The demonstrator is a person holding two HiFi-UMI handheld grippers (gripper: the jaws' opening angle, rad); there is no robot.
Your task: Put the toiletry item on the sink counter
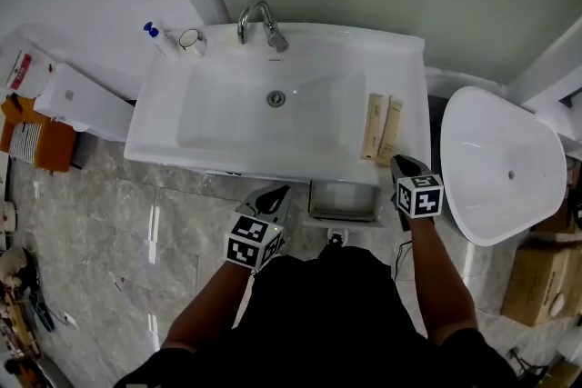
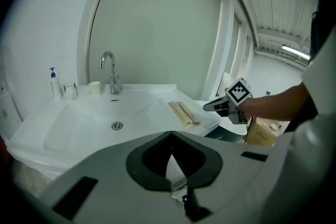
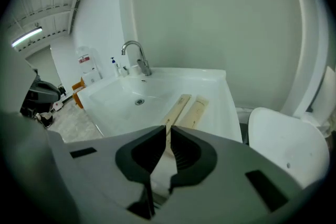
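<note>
We find two slim, flat, tan toiletry packets point(image 1: 374, 126) lying side by side and parallel on the right ledge of the white ceramic sink counter point(image 1: 411, 68), beside the basin. Their print is too small to read. The left gripper point(image 1: 275, 194) and right gripper point(image 1: 406, 164) hover at the counter's front edge, jaws closed together, gripping nothing. In the right gripper view, the jaws cover one packet's near end.

Bright even light, fisheye-bent edges, dark vignetted corners
</note>
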